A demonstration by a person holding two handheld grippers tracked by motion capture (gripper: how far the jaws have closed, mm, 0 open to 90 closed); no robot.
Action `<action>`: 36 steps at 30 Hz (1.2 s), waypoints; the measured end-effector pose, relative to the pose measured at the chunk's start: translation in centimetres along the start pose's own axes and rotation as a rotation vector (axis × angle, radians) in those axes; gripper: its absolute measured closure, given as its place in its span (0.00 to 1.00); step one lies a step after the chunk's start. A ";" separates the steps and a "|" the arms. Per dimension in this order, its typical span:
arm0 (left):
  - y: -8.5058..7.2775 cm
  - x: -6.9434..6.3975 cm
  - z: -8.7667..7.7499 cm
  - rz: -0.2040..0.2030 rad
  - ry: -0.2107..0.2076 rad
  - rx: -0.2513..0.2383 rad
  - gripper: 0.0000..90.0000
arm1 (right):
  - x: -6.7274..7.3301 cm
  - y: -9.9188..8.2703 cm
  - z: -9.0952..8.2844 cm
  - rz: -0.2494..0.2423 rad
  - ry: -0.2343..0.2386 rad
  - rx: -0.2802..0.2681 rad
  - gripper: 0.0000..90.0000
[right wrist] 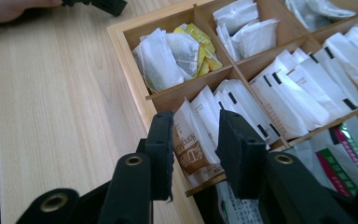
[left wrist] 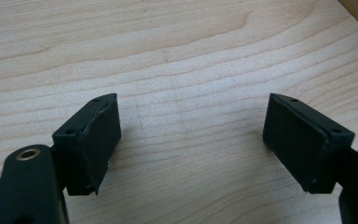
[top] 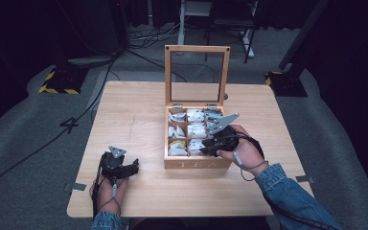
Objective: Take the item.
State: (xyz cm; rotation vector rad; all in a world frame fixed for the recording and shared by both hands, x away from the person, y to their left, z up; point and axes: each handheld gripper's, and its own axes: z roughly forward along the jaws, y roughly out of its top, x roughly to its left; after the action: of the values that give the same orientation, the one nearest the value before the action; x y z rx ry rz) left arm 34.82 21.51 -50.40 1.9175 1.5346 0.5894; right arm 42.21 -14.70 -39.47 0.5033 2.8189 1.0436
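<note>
Right hand-held gripper (right wrist: 193,149) is pinching a sachet (right wrist: 191,142) still in the box (top: 197,163); lifting remains. Left hand-held gripper (left wrist: 191,140) rests spread on the counter (left wrist: 177,56).

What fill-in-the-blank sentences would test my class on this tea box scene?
1. The lid of the wooden tea box stands ____.
2. The right claw has a brown-printed tea packet ____ its jaws.
3. The left claw hovers over bare ____, jaws wide apart.
4. The word on the box front reads ____.

Missing words: open; between; table; TEA
</note>
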 end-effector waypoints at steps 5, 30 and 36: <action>0.0 0.0 0.0 0.001 0.001 0.000 0.22 | -0.9 0.0 1.1 0.022 0.009 0.025 0.77; 0.0 0.0 0.0 0.003 0.003 0.000 0.22 | -1.2 0.1 4.2 0.038 0.051 0.177 0.99; 0.0 0.0 0.0 0.000 0.003 0.000 0.22 | -1.0 0.3 3.7 0.037 0.052 0.165 1.00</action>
State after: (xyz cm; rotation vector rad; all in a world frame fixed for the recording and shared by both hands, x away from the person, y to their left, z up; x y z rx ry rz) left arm 34.87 21.54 -50.40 1.9181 1.5363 0.5924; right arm 43.96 -12.54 -42.15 0.5538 2.9680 0.8464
